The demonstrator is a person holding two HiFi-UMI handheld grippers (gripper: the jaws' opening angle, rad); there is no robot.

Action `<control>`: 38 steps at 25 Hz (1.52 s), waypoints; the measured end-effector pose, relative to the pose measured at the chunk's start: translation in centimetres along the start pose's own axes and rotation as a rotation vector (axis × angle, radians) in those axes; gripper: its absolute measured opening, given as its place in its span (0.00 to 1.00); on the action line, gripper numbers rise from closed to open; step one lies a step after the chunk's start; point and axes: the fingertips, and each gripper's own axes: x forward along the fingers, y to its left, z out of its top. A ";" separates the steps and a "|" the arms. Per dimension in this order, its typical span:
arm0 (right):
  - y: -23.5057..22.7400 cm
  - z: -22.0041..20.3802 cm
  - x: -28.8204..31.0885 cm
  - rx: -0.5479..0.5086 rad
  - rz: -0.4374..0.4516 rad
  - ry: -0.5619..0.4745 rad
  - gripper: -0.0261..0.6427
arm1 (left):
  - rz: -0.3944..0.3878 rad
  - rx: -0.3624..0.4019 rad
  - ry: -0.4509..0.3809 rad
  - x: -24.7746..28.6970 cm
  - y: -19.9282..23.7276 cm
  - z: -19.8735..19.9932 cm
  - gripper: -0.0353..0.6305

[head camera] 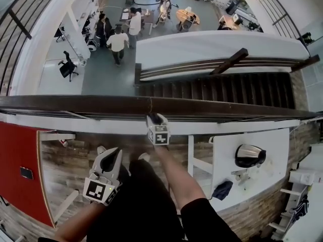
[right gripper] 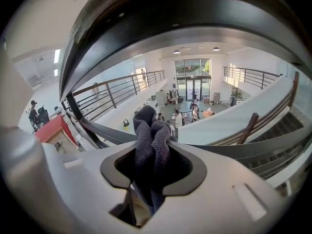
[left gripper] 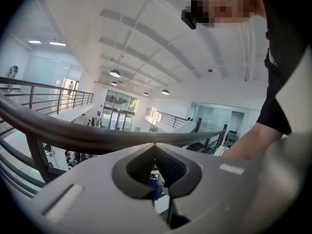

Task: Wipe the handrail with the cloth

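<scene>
A dark wooden handrail (head camera: 212, 109) runs left to right across the head view, above a drop to a lower floor. My right gripper (head camera: 156, 119) is shut on a dark grey cloth (right gripper: 152, 145), bunched between its jaws, and sits just under the rail, whose underside (right gripper: 195, 13) arches close overhead in the right gripper view. My left gripper (head camera: 111, 153) hangs lower and to the left, well short of the rail, jaws closed together with nothing between them. In the left gripper view the handrail (left gripper: 97, 134) crosses just beyond its tips (left gripper: 155, 145).
Below the rail lie a stairway (head camera: 222, 87) going down, a red panel (head camera: 20, 170) at left and a white table (head camera: 252, 160) with a helmet-like object (head camera: 250, 155) at right. Several people (head camera: 118, 39) stand on the floor far below. Railing posts (left gripper: 36, 155) stand left.
</scene>
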 end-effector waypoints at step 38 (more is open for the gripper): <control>30.1 -8.4 16.9 -0.042 0.142 0.323 0.22 | 0.256 -0.108 -0.026 -16.3 22.9 0.1 0.05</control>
